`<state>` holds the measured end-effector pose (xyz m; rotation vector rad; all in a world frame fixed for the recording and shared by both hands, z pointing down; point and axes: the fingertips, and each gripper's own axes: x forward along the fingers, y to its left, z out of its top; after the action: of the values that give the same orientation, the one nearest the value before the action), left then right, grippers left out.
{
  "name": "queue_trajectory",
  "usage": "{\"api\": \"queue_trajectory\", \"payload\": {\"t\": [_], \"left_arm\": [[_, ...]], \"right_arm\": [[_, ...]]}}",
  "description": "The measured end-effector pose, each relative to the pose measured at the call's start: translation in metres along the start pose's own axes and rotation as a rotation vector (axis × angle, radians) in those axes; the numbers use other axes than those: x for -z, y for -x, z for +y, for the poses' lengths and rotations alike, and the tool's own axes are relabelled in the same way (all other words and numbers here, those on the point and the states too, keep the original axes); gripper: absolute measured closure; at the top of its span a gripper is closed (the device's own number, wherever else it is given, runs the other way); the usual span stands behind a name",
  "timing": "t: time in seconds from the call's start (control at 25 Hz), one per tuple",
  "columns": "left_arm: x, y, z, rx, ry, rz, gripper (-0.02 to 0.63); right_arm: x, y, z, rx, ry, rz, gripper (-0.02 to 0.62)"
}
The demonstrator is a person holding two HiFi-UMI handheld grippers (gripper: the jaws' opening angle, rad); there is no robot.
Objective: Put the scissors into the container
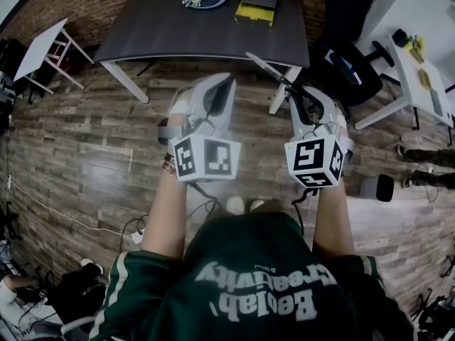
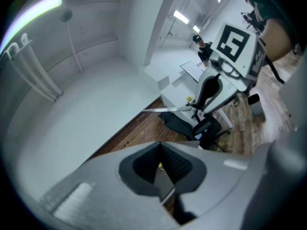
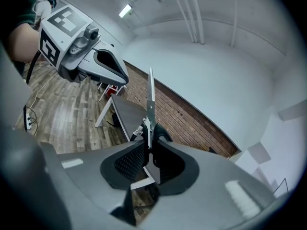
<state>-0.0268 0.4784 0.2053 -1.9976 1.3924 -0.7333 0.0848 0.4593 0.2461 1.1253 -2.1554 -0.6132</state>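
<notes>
We pinch the scissors (image 1: 273, 72) in our right hand-held gripper (image 1: 304, 99), blades aimed at 11 o'clock. A box (image 1: 257, 4), perhaps the container, sits on the surface (image 1: 178, 34) at 12. Our left hand-held gripper (image 1: 217, 85) is pressed together.

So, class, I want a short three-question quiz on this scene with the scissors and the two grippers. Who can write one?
1. True or false: the scissors already lie in the container.
2. Which gripper holds the scissors? A: left. B: right.
3. Fill in: the container stands on the dark ____.

Key:
1. False.
2. B. The right gripper is shut on them. The left gripper is shut and empty.
3. table.
</notes>
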Motion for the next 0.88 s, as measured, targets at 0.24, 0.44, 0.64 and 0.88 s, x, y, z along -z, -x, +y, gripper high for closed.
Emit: {"api": "queue_trajectory", "payload": {"t": [0.24,0.44,0.64,0.88], "left_arm": [[0.006,0.009,0.008,-0.009,0.0,-0.008,0.604],[0.008,0.008,0.014,-0.011,0.0,-0.019,0.604],[0.009,0.0,0.015,-0.001,-0.005,-0.024,0.604],[0.015,-0.013,0.018,0.01,-0.005,-0.024,0.604]], "right_arm": [[-0.01,0.001,0.008,0.005,0.01,0.0,0.515],[-0.014,-0.002,0.01,0.007,0.01,0.003,0.515],[-0.014,-0.01,0.008,0.01,0.009,0.001,0.515],[-0.013,-0.022,0.002,0.018,-0.004,0.007,0.515]]}}
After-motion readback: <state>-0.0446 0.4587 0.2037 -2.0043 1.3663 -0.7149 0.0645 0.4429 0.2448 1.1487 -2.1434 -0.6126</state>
